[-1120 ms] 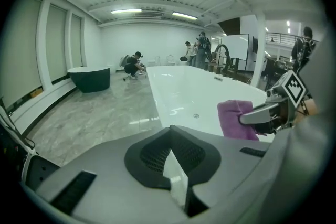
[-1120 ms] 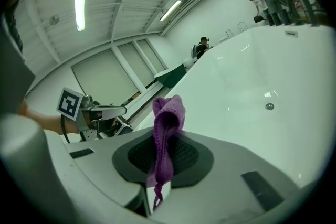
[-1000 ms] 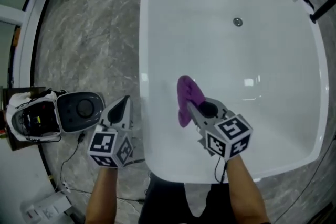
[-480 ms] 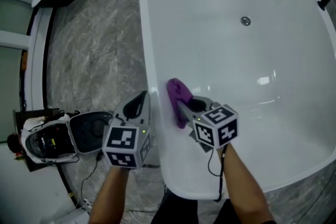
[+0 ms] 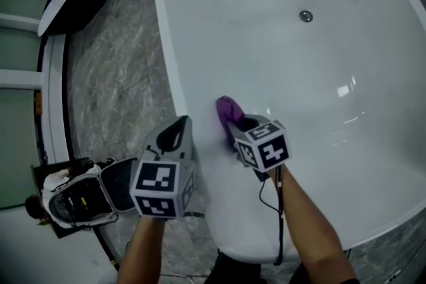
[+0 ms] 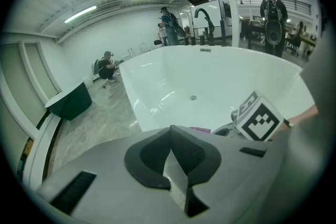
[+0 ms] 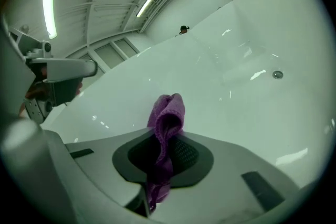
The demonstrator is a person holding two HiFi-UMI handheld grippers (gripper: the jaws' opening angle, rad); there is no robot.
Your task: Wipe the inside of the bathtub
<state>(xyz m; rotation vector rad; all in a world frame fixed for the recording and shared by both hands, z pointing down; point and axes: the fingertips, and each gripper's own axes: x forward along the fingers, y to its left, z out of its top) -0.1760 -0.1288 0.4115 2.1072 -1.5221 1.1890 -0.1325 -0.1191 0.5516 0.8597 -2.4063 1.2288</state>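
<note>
While the right tool (image 5: pixel 235 127) clamps the cloth (image 5: pixel 225 108), we press it flat on the tub (image 5: pixel 299 76), overlapping strokes; left tool (image 5: pixel 176 132) closed, empty.

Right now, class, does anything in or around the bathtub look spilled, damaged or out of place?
Nothing stands out. The bathtub looks clean and undamaged; the purple cloth sits clamped in the right gripper by the inner wall, and the left gripper is shut, empty.

In bathtub (image 5: pixel 333 96), against its left wall: cloth (image 5: pixel 227 110) between right gripper (image 5: pixel 234 127) fingers. Left of rim, over floor (image 5: pixel 113 70): left gripper (image 5: pixel 176 130). Farther in: drain (image 5: pixel 305 16).
</note>
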